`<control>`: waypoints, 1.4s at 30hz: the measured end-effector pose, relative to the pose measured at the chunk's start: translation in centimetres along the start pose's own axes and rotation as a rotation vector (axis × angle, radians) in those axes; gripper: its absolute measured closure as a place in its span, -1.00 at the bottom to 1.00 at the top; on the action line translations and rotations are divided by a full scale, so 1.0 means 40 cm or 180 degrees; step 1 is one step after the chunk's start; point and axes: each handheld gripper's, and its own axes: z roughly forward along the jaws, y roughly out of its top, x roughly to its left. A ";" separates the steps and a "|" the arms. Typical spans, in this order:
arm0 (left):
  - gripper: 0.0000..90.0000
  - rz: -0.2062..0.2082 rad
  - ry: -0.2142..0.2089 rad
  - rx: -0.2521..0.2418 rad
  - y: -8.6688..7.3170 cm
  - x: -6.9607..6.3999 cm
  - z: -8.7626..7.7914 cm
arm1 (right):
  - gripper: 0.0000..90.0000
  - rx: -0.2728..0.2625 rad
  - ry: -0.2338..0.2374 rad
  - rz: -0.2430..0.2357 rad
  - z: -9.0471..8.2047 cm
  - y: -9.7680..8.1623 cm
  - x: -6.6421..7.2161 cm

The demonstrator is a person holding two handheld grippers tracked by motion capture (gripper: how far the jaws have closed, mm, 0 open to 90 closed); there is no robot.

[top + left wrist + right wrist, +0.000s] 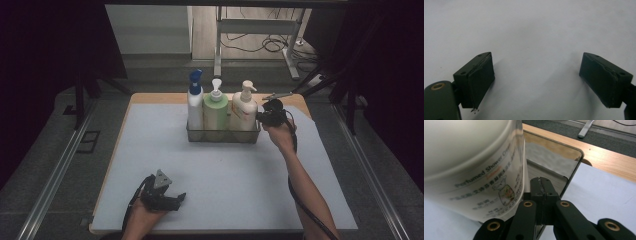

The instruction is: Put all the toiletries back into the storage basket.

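Basket [571, 173] wall between closed right tongs [541, 182], cream bottle [474, 170] alongside.

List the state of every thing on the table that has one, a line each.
Clear tray: upright on the mat, holds three bottles.
Blue-capped bottle: upright, at the tray's left.
Green bottle: upright, in the middle.
White shower cream bottle: upright, at the right.
Right gripper: shut on the tray's wall.
Left gripper: open, empty, over the mat.

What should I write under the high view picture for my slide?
Right gripper pinches the clear tray holding three pump bottles; left gripper rests open.
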 end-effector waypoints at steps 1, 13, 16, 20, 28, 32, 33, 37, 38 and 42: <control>-0.73 -0.0001 0.0000 -0.0001 0.000 0.000 0.000 | 0.99 0.0002 -0.0009 -0.0002 0.004 -0.001 -0.001; -0.73 -0.0001 0.0000 0.0000 0.000 0.000 0.000 | 1.00 0.0110 0.0019 0.0041 0.036 -0.023 0.001; -0.73 -0.0001 -0.0001 0.0001 0.000 0.000 0.000 | 1.00 0.0132 0.0025 0.0030 0.042 -0.029 0.005; -0.73 -0.0001 -0.0001 0.0001 0.000 0.000 0.000 | 1.00 0.0156 0.0065 0.0017 0.047 -0.033 0.014; -0.73 -0.0002 -0.0001 0.0001 0.000 0.000 0.000 | 1.00 0.0153 0.0112 -0.0051 0.056 -0.034 0.034; -0.73 -0.0002 -0.0001 0.0000 0.000 0.000 0.000 | 1.00 0.0162 0.0160 -0.0102 0.060 -0.035 0.047; -0.73 -0.0002 -0.0001 0.0001 0.000 0.000 0.000 | 1.00 0.0162 0.0175 -0.0111 0.060 -0.035 0.052; -0.73 -0.0002 -0.0001 0.0001 0.000 0.000 0.000 | 1.00 0.0163 0.0178 -0.0145 0.062 -0.035 0.060; -0.73 -0.0002 -0.0001 0.0001 0.000 0.000 0.000 | 1.00 0.0158 0.0175 -0.0145 0.062 -0.035 0.061; -0.73 -0.0003 -0.0001 0.0001 0.000 0.000 0.000 | 1.00 0.0133 0.0173 -0.0158 0.056 -0.033 0.065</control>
